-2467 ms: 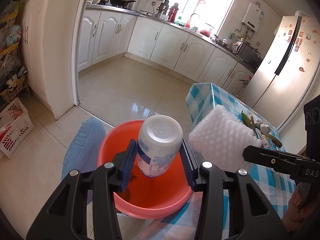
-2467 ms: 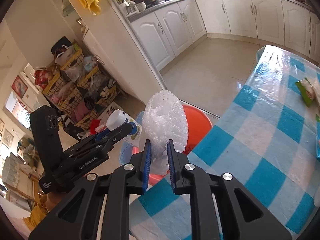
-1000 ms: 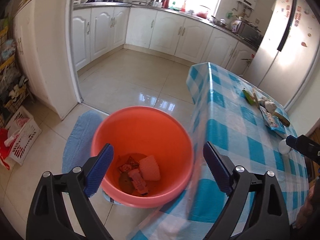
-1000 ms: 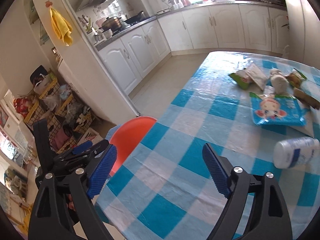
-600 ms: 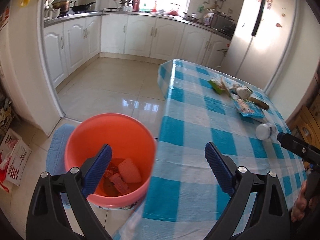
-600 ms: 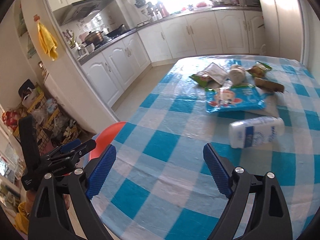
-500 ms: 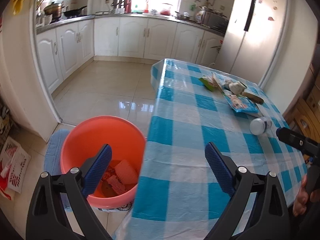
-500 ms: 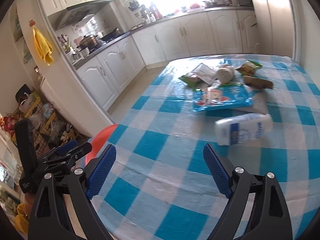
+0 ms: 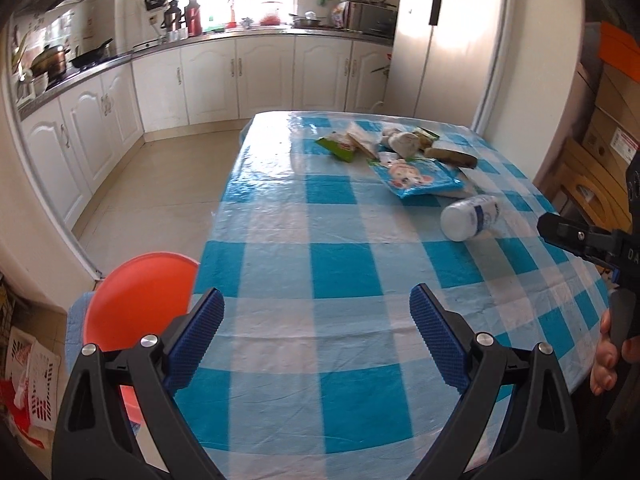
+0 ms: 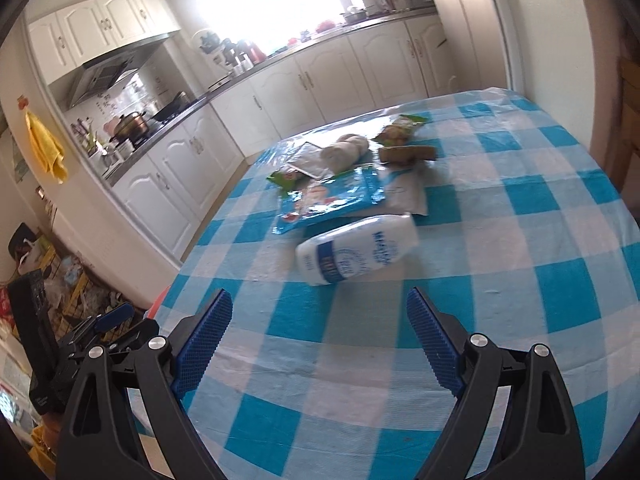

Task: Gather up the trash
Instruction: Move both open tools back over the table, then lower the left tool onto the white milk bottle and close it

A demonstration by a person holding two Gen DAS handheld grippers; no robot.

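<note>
A white bottle with a blue label (image 10: 356,254) lies on its side on the blue-and-white checked tablecloth (image 10: 520,280); the left wrist view shows the same bottle (image 9: 472,216) at the right. Behind it sit a blue wrapper (image 10: 328,200), a green packet (image 9: 338,148), a white roll (image 10: 346,150) and a brown bar (image 10: 408,154). My right gripper (image 10: 320,332) is open and empty, hovering over the cloth just short of the bottle. My left gripper (image 9: 316,332) is open and empty over the table's near end. The orange bucket (image 9: 136,300) stands on the floor at the left.
White kitchen cabinets (image 9: 208,76) and a counter with pots run along the back wall. A tall fridge (image 9: 452,40) stands beyond the table's far end. A white basket (image 9: 28,376) sits on the floor left of the bucket. A hand (image 9: 608,356) holds the right gripper's handle.
Both grippers have swung right, away from the bucket and over the table. The bucket has slid to the left edge of the left view, and the bottle now lies close ahead of the right gripper.
</note>
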